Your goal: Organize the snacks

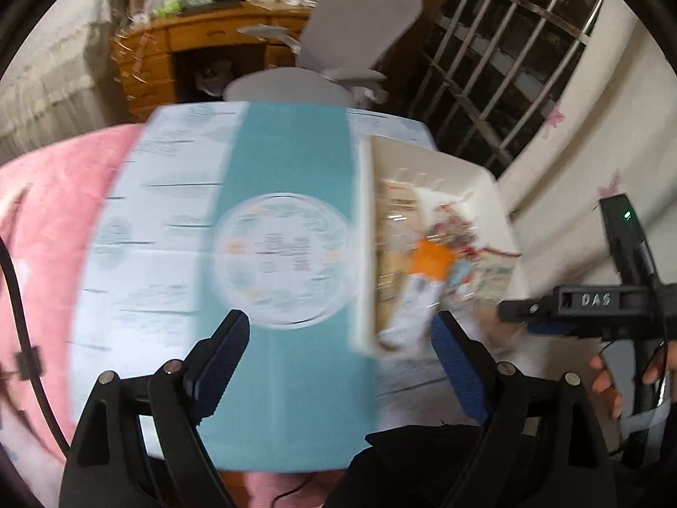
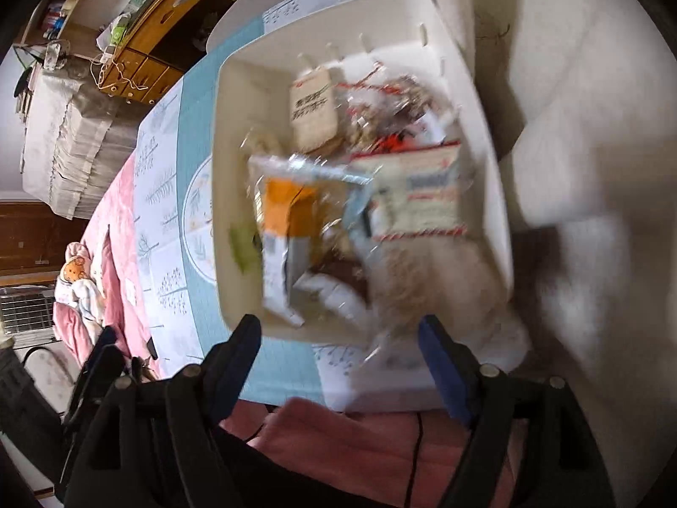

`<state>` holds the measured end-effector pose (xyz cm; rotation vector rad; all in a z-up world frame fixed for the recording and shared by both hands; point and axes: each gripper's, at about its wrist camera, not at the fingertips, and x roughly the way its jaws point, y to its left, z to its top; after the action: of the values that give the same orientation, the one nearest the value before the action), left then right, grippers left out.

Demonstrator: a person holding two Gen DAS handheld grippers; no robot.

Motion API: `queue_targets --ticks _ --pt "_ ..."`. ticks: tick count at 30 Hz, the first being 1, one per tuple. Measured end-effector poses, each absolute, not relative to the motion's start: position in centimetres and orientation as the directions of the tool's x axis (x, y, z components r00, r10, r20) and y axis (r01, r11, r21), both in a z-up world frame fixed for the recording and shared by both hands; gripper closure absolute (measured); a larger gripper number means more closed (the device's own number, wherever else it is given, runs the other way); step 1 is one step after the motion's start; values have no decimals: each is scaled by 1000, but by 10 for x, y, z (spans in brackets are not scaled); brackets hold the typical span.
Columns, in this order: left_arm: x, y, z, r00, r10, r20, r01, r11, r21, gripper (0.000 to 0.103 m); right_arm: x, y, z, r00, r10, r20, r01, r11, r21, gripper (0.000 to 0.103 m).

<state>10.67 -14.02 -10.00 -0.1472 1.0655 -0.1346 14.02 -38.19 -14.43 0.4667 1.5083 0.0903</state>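
Observation:
A cream plastic bin [image 2: 237,148] stands at the right side of the table and holds several snack packets: an orange and white pack [image 2: 281,228], a red and white striped pack [image 2: 423,194] and a tan pouch [image 2: 313,114]. The bin [image 1: 478,178] also shows in the left wrist view, with the orange pack [image 1: 429,256]. My left gripper [image 1: 340,334] is open and empty above the tablecloth, left of the bin. My right gripper [image 2: 338,334] is open and empty, just in front of the bin's near rim. It shows from the side in the left wrist view [image 1: 514,311]. Both views are blurred.
The table has a blue and white cloth [image 1: 177,254] with a round print. A pink blanket [image 1: 46,203] lies to the left. A grey chair [image 1: 351,38] and a wooden desk [image 1: 177,55] stand behind. A white wall [image 2: 592,127] is close on the right.

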Motion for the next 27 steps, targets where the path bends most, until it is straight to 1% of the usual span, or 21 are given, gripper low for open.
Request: queue_targets --ticks 2,4,6,10,13,16,19,24,27 --pt "93 -110 -93 484 -162 -860 12 984 -179 16 135 -358 -140 94 317 -944 210 920 330 21" --pt "79 -79 -85 494 -163 -854 -1 982 -188 16 129 -328 -134 112 330 -937 184 920 346 21" --pt "71 -59 -80 497 -145 -855 -9 985 -172 16 123 -300 -129 136 326 -935 156 925 345 20" --pt "54 -22 -69 514 -147 -845 19 987 -160 16 103 -241 -113 204 297 -933 91 943 320 15" --pt "49 -5 -66 510 -123 -851 38 992 -121 16 89 -208 -104 243 292 -925 51 948 313 13" --pt "49 5 -64 484 -138 -864 61 990 -124 16 73 -188 -99 264 273 -925 37 956 292 8" --pt "50 5 -60 461 -167 -872 73 986 -150 16 52 -180 -90 284 225 -932 43 968 247 8" --pt "46 -11 -47 455 -223 -862 95 975 -202 16 17 -186 -56 371 159 -915 51 980 191 5" --pt "39 -30 -40 472 -173 -865 98 985 -143 9 1 -190 -43 384 127 -914 33 988 151 3"
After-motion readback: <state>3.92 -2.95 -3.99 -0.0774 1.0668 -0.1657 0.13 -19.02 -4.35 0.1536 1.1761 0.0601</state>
